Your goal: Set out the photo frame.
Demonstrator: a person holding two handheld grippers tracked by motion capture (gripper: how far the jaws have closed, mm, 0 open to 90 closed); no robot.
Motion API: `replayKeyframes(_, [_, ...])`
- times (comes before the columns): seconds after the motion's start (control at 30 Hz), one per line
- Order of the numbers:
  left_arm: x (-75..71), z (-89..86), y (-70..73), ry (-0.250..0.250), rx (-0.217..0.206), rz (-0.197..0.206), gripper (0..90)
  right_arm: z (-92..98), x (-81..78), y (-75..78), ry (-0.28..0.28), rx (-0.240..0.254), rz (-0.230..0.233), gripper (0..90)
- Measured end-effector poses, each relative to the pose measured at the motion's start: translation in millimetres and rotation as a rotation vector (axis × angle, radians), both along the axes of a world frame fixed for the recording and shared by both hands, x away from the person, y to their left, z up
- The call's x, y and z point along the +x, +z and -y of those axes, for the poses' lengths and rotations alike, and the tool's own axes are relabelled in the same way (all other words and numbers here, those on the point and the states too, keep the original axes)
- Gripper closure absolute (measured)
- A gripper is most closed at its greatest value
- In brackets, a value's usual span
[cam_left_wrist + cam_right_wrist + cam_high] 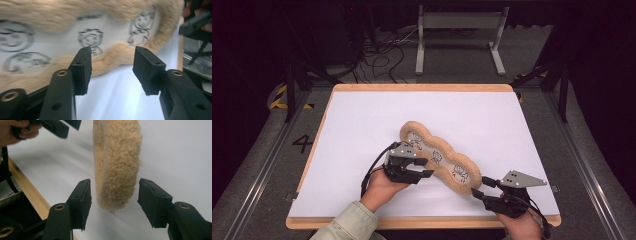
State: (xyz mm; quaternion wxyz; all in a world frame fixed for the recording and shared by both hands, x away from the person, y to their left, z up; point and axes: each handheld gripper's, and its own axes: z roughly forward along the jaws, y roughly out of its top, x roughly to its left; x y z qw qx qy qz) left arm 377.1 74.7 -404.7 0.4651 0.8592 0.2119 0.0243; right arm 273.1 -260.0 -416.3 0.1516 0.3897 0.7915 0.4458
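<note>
Nearest the person, the right gripper (480, 191) sits at the table's front edge w/ jaws apart. In the right gripper view the near end of the fuzzy pad (117, 165) sits between the jaws, gaps on both sides, not pinched. The left gripper (424, 167) is a bit farther in, just beside the pad's long front edge; jaws open, nothing between them, pads off the fur. Only white surface shows in the gap in the left gripper view. The pad, tan fleece rim w/ a white centre strip and printed cartoon figures, lies flat on the white board (362, 125), running diagonally from front right to mid-table. Beyond the table: floor cables (382, 55) and a grey metal frame (459, 37).
</note>
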Motion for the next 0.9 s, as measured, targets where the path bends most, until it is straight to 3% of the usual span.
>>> replayKeyframes(0.07, [5.7,-7.7,2.0,0.031,-0.006,0.001,45.8,-4.8,4.5,-3.9,-0.005,-0.009,-0.015,44.3])
replayKeyframes(0.2, [13.3,-17.4,1.9,0.086,-0.026,0.005,37.9,-8.9,6.8,-5.8,-0.013,-0.037,-0.019,58.8])
replayKeyframes(0.27, [17.9,-21.9,1.3,0.116,-0.03,0.008,35.3,-8.3,7.1,-5.5,-0.017,-0.024,-0.031,62.5])
replayKeyframes(0.57, [45.6,-44.8,2.8,0.271,-0.054,0.016,21.5,-6.9,7.6,-5.5,-0.022,-0.001,-0.056,64.4])
replayKeyframes(0.73, [62.0,-50.2,-3.1,0.314,-0.027,0.006,18.8,-7.4,7.0,-5.5,-0.029,0.0,-0.059,64.5])
replayKeyframes(0.8, [68.6,-49.3,-5.2,0.315,-0.013,0.012,13.3,-7.2,7.0,-5.6,-0.028,0.001,-0.06,64.6])
replayKeyframes(0.9, [77.8,-48.4,-10.6,0.312,-0.033,0.021,8.5,-7.2,7.0,-5.8,-0.026,0.001,-0.055,64.6])
